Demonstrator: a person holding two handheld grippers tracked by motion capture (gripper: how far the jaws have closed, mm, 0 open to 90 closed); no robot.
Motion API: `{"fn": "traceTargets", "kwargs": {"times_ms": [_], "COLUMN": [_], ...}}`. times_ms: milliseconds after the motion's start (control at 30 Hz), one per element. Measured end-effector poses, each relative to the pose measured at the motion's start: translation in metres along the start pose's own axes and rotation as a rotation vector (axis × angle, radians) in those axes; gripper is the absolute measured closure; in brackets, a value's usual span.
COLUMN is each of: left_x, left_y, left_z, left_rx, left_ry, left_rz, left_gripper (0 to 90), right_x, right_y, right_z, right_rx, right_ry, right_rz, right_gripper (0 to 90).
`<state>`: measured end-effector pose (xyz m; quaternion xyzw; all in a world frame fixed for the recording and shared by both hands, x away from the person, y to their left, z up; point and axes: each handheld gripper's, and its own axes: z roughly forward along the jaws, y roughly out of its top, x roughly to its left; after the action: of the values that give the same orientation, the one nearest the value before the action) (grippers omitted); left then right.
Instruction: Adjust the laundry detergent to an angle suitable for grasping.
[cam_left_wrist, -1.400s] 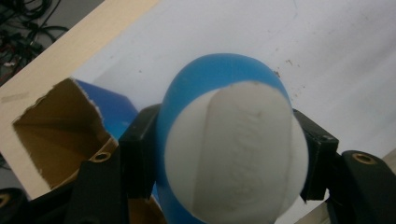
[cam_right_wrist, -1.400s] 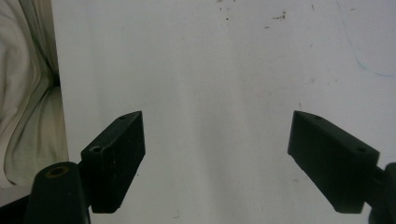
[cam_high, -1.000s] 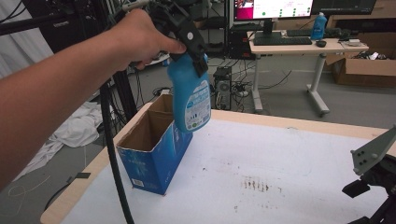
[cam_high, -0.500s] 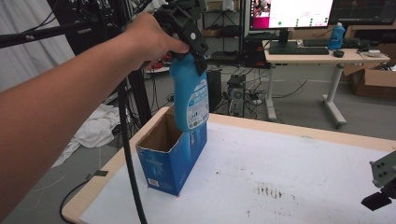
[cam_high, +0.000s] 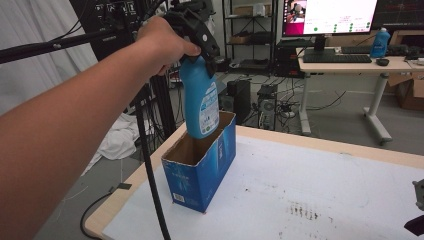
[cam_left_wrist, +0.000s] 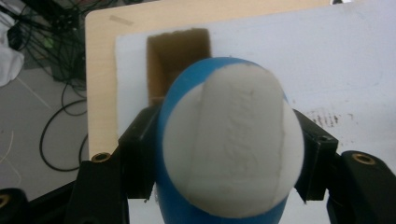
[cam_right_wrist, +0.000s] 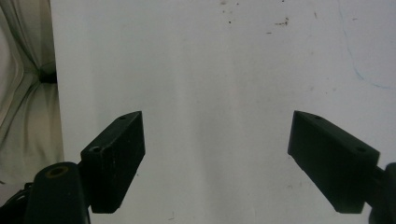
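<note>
I have the blue bottle (cam_high: 201, 100) hanging upright over the open blue carton (cam_high: 202, 167), its base just at the level of the carton's rim, toward the far end of the opening. My left tool (cam_high: 200, 37) is clenched on the bottle's neck from above; in the left gripper view the jaws press either side of the bottle (cam_left_wrist: 229, 149), whose white cap faces the camera, and the brown inside of the carton (cam_left_wrist: 177, 60) shows beyond it. The carton stands near the left edge of the white surface (cam_high: 310, 185).

I judge this to be the lowering step: the bottle is lined up and about to go in. The next move calls for a straight descent, keeping the base clear of the far wall and flaps, then letting go once the bottle stands on the carton's floor.

My right tool (cam_right_wrist: 215, 158) is released, jaws wide apart over bare surface with nothing between them.
</note>
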<state>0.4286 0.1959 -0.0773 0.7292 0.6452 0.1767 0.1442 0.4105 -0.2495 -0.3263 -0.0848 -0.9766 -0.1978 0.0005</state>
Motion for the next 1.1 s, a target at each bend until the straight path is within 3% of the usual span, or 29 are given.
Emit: {"fn": "traceTargets", "kwargs": {"times_ms": [433,800,1100], "left_x": [0.01,0.019,0.026], "left_y": [-0.01,-0.023,-0.038], "left_z": [0.027,0.05,0.082], "left_rx": [0.017,0.023,0.033], "left_ry": [0.053,0.049,0.044], "left_rz": [-0.045,-0.08,-0.094], "left_gripper": [37.9,37.9,37.9], "right_x": [-0.001,-0.001,-0.001], "right_y": [-0.002,-0.003,-0.003], "right_z": [-0.003,-0.003,-0.002], "right_rx": [-0.008,-0.006,0.005], "right_ry": [-0.009,-0.01,-0.013], "right_rz": [0.005,0.008,0.014], "right_gripper": [18.8,18.8,18.8]}}
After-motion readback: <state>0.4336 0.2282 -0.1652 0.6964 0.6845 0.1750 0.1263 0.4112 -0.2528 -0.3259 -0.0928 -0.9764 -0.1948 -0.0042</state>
